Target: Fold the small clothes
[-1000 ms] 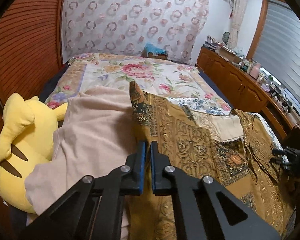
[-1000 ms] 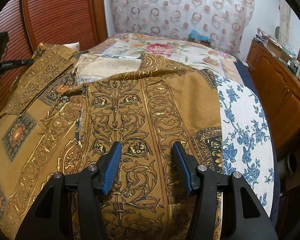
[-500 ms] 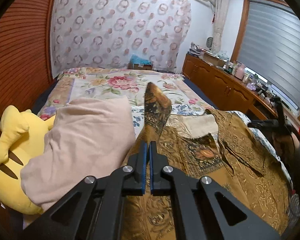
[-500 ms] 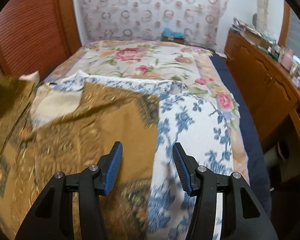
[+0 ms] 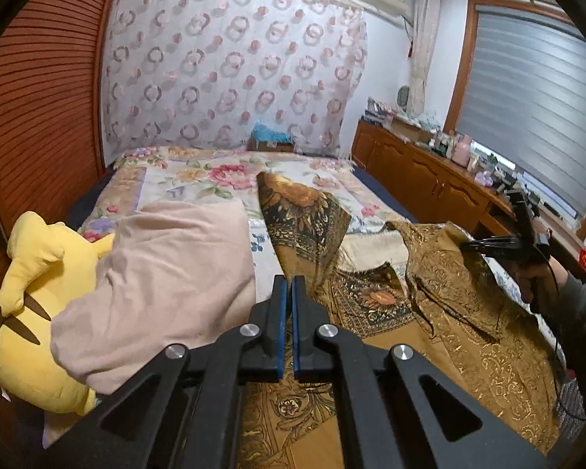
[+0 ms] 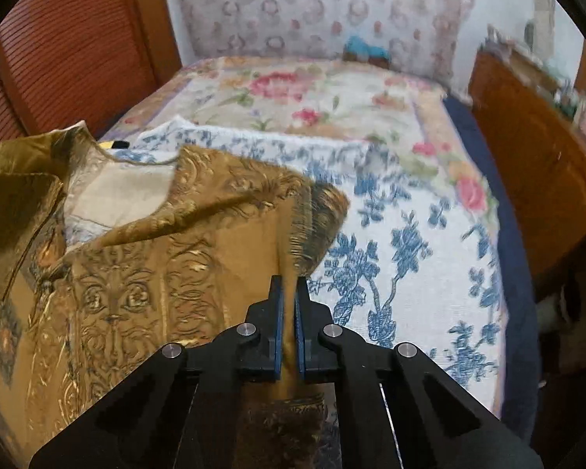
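Two black tools: left tool [image 5: 288,285] pinches a raised corner of the gold-brown patterned garment [image 5: 468,312]; right tool [image 6: 288,293], jaws just closed, pinches its edge. Garment lies across the floral bed [image 6: 410,234], beside a beige pillow [image 5: 168,273].

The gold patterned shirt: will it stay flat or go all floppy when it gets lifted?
Probably floppy: the gold patterned shirt already droops in folds from the left tool. It looks light, since two small pinches raise it, the right tool too.
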`<state>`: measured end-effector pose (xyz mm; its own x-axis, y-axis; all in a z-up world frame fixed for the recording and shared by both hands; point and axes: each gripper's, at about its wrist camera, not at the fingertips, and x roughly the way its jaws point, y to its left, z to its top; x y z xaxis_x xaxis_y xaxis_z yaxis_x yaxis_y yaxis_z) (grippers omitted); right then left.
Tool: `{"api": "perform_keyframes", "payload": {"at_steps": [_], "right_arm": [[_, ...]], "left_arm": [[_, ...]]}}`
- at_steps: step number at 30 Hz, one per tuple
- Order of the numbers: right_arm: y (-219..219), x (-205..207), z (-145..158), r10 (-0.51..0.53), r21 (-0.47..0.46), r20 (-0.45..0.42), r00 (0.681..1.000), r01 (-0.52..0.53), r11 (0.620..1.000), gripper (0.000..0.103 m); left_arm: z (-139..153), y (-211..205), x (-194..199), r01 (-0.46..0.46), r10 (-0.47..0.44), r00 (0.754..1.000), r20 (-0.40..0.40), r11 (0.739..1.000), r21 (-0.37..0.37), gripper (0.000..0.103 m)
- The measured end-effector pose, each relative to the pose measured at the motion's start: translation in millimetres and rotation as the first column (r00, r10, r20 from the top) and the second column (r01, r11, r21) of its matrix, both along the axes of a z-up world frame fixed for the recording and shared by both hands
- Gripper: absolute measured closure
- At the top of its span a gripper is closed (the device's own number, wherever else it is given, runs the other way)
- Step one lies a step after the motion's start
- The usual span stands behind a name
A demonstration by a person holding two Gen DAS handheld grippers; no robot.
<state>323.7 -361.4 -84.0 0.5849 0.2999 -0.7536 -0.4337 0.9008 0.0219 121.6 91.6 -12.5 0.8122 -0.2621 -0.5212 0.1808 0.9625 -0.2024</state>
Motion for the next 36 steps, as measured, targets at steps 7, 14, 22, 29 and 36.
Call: {"api": "perform_keyframes", "payload": {"at_steps": [7,14,22,29,36], "right_arm": [[-21.5,-72.3,61.3,0.039,0.125,0.175,0.984,-0.062,0.990,0.102],[-36.2,-147.7,82.8,0.073,0.162,0.252,0.965,-0.117,0.980,0.102],[-62.3,-207.1,71.1,0.067,0.204,0.228,0.971,-0.115,0.972,0.102],[-73.2,-244.9,49.2,0.084,0.177,0.152,0.985,-0.111,0.978,0.102],[-72.4,-263.1,15.0,0.090,0.107,0.043,0.995,-0.094,0.990,0.101]], "left_arm": [[12.8,12.8,-41.7,-0.020,0.022,0.997,0.072,0.999,-0.037,0.103],[10.9,30.2,-91.4,-0.044,0.051,0.993,0.108,0.997,-0.064,0.103],[-6.8,53.8,-134.4,-0.088,0.093,0.993,0.076,0.994,-0.069,0.103],[-27.7,51.5,-163.2,-0.094,0.094,0.996,-0.006,0.996,-0.007,0.103],[-37.0,55.2,-167.3,-0.116,0.118,0.991,-0.067,0.993,0.027,0.094]]}}
